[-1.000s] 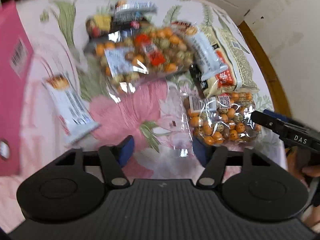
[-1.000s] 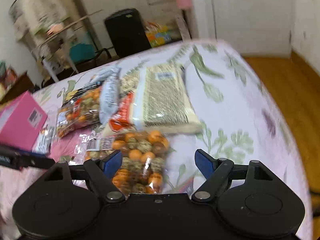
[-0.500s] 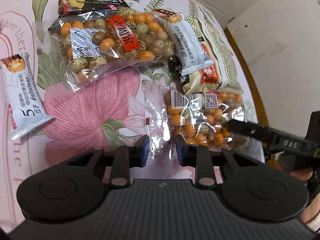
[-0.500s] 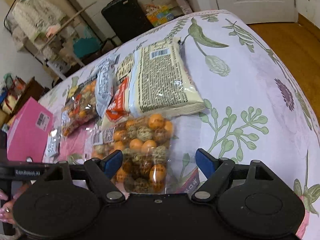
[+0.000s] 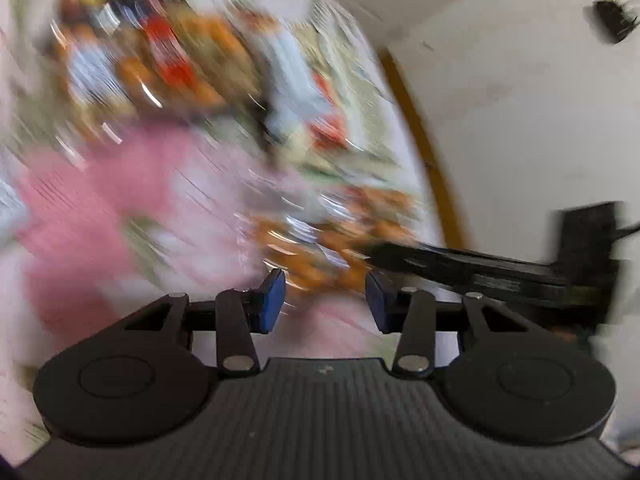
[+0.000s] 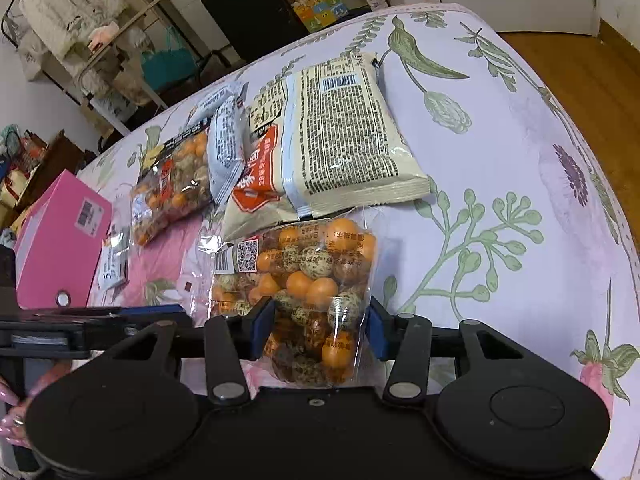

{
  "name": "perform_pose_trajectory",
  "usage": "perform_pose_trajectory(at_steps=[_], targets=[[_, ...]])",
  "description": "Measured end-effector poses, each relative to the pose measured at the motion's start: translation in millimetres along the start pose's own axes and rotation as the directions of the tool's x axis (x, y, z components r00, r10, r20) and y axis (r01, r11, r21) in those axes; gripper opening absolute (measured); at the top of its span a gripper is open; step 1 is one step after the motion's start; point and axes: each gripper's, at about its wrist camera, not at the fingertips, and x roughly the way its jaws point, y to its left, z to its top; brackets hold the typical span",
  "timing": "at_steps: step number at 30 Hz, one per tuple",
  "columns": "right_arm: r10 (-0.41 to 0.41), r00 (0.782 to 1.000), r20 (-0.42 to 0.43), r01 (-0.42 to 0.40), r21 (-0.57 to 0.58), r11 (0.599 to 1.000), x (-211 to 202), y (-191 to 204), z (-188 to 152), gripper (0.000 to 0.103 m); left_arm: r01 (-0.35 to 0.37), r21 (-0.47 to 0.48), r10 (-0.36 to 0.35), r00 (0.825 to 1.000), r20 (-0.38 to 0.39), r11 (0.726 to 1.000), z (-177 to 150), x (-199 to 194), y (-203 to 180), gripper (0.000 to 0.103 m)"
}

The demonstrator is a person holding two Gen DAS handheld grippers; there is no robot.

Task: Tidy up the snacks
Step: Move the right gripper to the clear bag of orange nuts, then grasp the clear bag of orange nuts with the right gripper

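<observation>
In the right wrist view a clear bag of orange and speckled candy balls (image 6: 316, 280) lies on the flowered cloth, its near end between my right gripper's (image 6: 318, 330) blue pads, which touch its sides. The left gripper (image 6: 100, 320) reaches in from the left, beside the bag's clear edge. The left wrist view is badly blurred: my left gripper (image 5: 325, 300) has its jaws apart with nothing between them, the same bag (image 5: 340, 236) just ahead and the right gripper (image 5: 480, 268) at right.
Behind the bag lie a cream noodle pack (image 6: 340, 140), a white snack bar (image 6: 226, 140), a second candy bag (image 6: 172, 184) and another white bar (image 6: 112, 264). A pink box (image 6: 56, 240) stands at left. The table edge (image 6: 616, 200) curves along the right.
The right gripper has narrowed from wide open onto the candy bag's near end. The left gripper, nearly closed on the bag's clear edge before, has opened and is moving fast.
</observation>
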Motion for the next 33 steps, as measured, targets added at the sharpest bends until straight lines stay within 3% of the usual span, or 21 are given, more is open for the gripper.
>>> perform_pose_trajectory(at_steps=[1, 3, 5, 8, 12, 14, 17, 21, 22, 23, 29, 33], targets=[[0.002, 1.000, -0.001, -0.002, 0.003, 1.000, -0.1, -1.7, -0.9, 0.053, -0.006, -0.022, 0.005, 1.000, -0.024, 1.000, 0.6, 2.8, -0.5, 0.042], [-0.005, 1.000, -0.001, 0.005, -0.005, 1.000, 0.1, -2.7, -1.8, 0.054, -0.110, 0.024, 0.110, 0.994, 0.007, 0.994, -2.5, 7.2, -6.2, 0.042], [-0.021, 1.000, 0.002, 0.021, -0.016, 1.000, -1.1, -2.5, -2.6, 0.054, -0.230, 0.091, 0.225, 0.973, 0.059, 0.969, -6.9, 9.3, -12.3, 0.042], [-0.045, 0.999, 0.002, 0.045, -0.024, 0.999, -3.0, -0.8, -3.9, 0.054, -0.262, 0.104, 0.253, 0.963, 0.092, 0.959, -11.5, 4.3, -14.3, 0.047], [-0.070, 0.998, 0.006, 0.071, -0.038, 0.997, -2.6, -0.5, -3.4, 0.057, -0.350, 0.116, 0.334, 0.932, 0.140, 0.929, -6.8, 2.2, -6.4, 0.057], [-0.101, 0.995, 0.024, 0.103, -0.068, 0.992, -2.4, 0.7, -5.4, 0.066, -0.310, 0.095, 0.298, 0.947, 0.122, 0.946, 2.1, 6.1, 2.9, 0.057], [-0.108, 0.993, 0.040, 0.111, -0.066, 0.992, -2.9, 0.2, -8.5, 0.067, -0.193, 0.061, 0.189, 0.980, 0.065, 0.979, 5.5, 6.2, 11.1, 0.056], [-0.072, 0.997, 0.043, 0.072, -0.017, 0.997, -3.3, -7.4, -10.7, 0.066, -0.145, 0.083, 0.141, 0.989, 0.046, 0.986, 8.1, 20.0, 3.6, 0.050], [-0.044, 0.998, 0.045, 0.044, 0.000, 0.999, -3.3, -10.9, -11.5, 0.063, -0.141, 0.077, 0.137, 0.989, 0.049, 0.987, 7.7, 21.8, 1.6, 0.050], [0.006, 0.999, 0.048, -0.007, 0.022, 1.000, -3.8, -16.8, -12.9, 0.054, -0.147, 0.082, 0.144, 0.988, 0.047, 0.986, 7.1, 25.1, -0.8, 0.050], [0.105, 0.993, 0.060, -0.112, 0.123, 0.986, -3.5, -39.7, -15.8, 0.051, -0.244, 0.156, 0.236, 0.969, 0.072, 0.957, -7.8, 43.1, -20.2, 0.048], [0.079, 0.996, 0.049, -0.084, 0.093, 0.992, -3.5, -31.4, -14.3, 0.051, -0.288, 0.205, 0.276, 0.957, 0.089, 0.935, -17.1, 57.2, -36.8, 0.065]])
